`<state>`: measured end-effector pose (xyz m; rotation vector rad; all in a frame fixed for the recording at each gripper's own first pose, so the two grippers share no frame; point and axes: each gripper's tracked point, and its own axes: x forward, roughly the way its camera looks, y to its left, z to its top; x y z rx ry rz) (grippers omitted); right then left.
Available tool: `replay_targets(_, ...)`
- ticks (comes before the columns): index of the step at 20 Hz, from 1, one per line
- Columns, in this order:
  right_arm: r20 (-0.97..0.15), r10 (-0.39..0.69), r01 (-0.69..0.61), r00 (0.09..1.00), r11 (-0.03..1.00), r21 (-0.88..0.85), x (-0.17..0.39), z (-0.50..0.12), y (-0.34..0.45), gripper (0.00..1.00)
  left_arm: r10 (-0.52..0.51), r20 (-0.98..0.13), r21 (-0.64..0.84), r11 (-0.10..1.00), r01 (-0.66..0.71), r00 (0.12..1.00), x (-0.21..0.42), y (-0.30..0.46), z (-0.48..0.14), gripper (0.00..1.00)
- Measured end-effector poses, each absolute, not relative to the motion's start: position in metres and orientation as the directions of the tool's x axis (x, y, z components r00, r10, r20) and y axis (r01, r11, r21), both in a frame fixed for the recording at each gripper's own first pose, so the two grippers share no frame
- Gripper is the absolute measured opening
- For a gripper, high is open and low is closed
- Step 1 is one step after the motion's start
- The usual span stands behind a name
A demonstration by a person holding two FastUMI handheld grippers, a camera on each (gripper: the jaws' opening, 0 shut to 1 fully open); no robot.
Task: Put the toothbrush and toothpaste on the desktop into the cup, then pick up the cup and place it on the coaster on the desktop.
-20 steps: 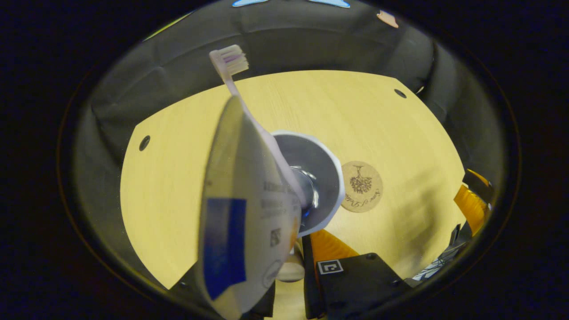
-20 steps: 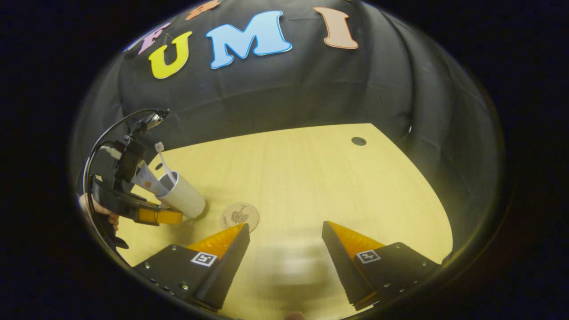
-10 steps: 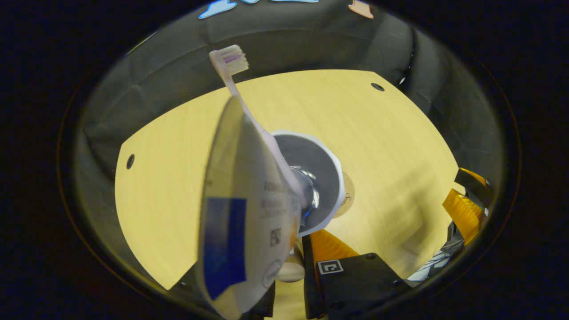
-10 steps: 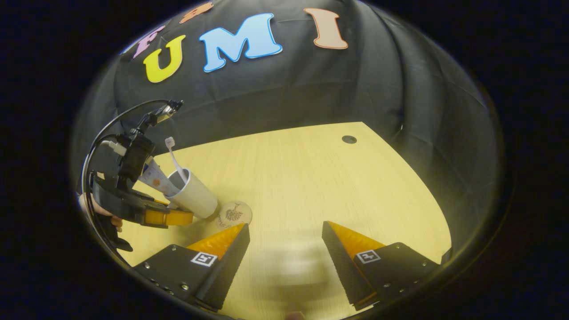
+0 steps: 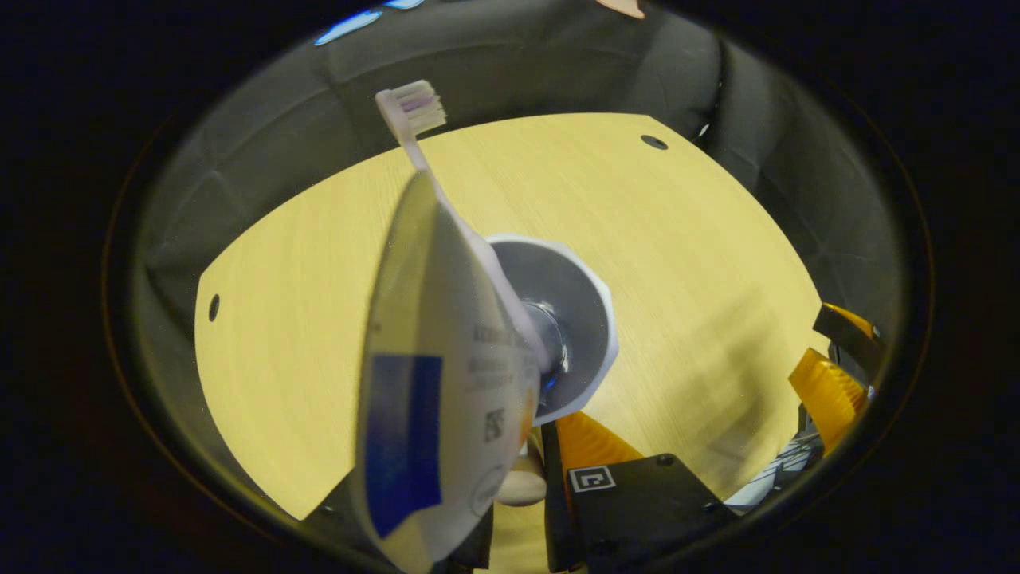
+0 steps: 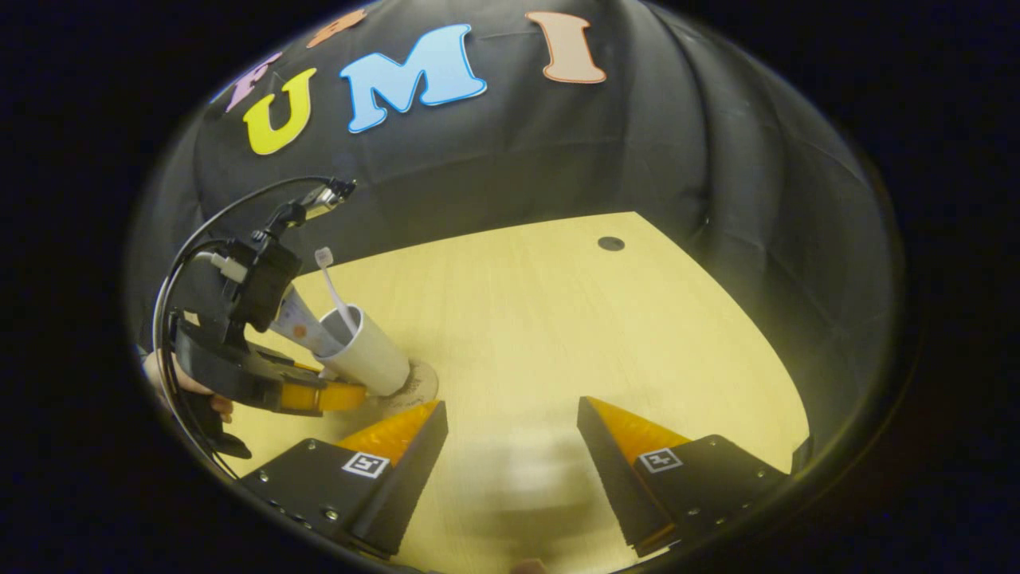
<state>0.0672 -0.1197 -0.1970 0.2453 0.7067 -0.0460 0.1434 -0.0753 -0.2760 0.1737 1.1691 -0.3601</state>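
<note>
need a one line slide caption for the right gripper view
Left gripper holds the cup, with toothbrush and toothpaste inside, over the coaster; right gripper open.

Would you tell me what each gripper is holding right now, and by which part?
The left gripper holds the cup by its side wall, toothbrush and toothpaste inside. The right gripper is open, holding nothing.

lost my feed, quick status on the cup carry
Left gripper shut on white cup, over the coaster. Toothbrush and toothpaste tube inside the cup. Right gripper open, empty. Nothing in the way.
</note>
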Motion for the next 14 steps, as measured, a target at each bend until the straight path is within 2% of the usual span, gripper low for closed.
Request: replay_targets(14,-0.65,0.049,0.128,0.758,0.967,0.222,0.067,-0.195,-0.12,0.98,-0.143,-0.934,0.0,0.917,0.399,0.328,0.147,-0.089,-0.288,0.4)
